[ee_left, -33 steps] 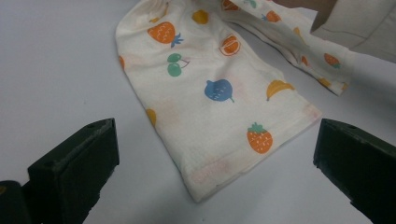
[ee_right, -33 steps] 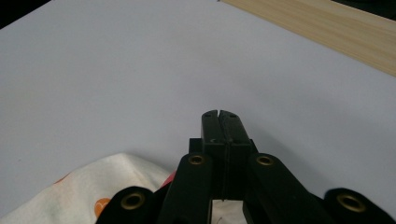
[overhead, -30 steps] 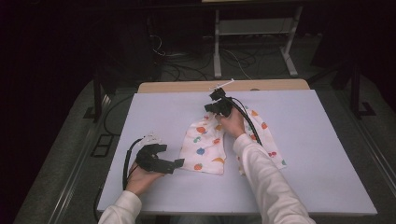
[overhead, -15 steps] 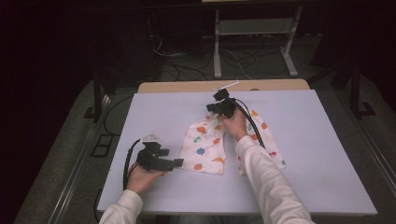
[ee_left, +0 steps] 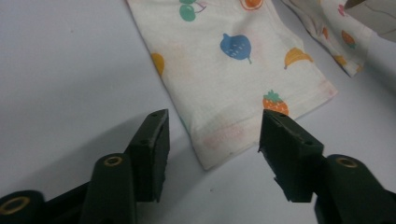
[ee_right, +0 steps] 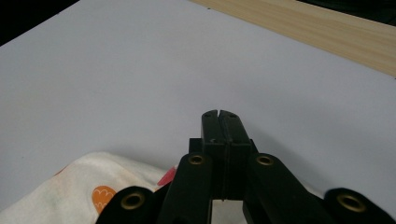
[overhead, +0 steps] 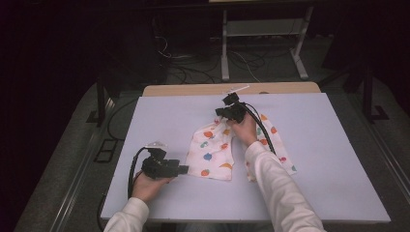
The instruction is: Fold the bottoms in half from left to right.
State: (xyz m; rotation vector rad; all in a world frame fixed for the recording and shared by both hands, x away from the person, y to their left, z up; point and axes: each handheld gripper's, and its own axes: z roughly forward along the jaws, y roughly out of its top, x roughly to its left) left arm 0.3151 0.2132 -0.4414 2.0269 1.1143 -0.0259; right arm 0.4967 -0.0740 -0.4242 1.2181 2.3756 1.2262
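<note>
High view: one table [overhead: 338,159], white top, wood strip along its far edge. One cloth [overhead: 212,154], white with fruit print, lies spread at the table's middle, reaching from the far centre toward the near edge in two lobes. Two grippers, one per hand. Right gripper [overhead: 227,110] sits at the cloth's far end, jaws pressed together; its own view shows the cloth [ee_right: 88,193] bunched beneath and behind the jaws, though whether any fabric is pinched cannot be told. Left gripper [overhead: 181,169] rests just beside the cloth's near-left corner; its jaws have just been closing and stand apart, with the corner of the cloth [ee_left: 233,135] lying between them, pads not touching it.
</note>
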